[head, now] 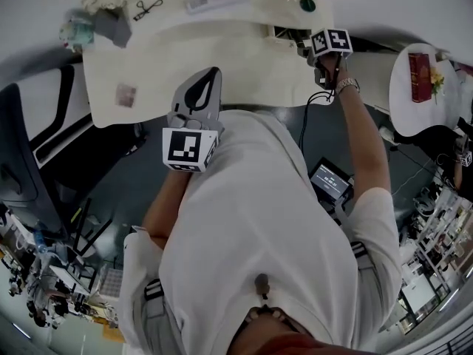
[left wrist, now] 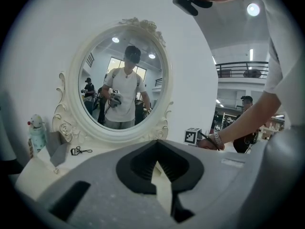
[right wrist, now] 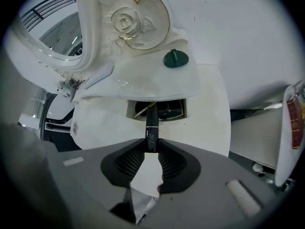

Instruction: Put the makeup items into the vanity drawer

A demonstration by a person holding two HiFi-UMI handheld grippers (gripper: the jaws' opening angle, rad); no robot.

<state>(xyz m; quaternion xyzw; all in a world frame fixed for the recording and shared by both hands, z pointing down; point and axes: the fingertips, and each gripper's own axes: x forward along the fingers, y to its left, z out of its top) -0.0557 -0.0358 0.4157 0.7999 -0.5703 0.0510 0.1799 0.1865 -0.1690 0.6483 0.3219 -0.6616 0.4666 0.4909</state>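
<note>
Grey left gripper (left wrist: 157, 146) is hovering at chest, fingers closed and empty; outstretched grey right gripper (right wrist: 151, 146) is pointing down, pinching a slim black makeup pen (right wrist: 151, 122).

Brightly and evenly lit from overhead. Glare from ceiling lamp (left wrist: 253, 9), white vanity top (head: 170, 50) nearly washed out. Soft shadows only. Heavy fisheye bending, black vignetted corners in both gripper views. Close foreground slightly soft.

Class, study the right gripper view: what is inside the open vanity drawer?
Inside the drawer lie dark items, too dim to name, and a thin pale stick. The black tube held by the right gripper covers the drawer's middle.
</note>
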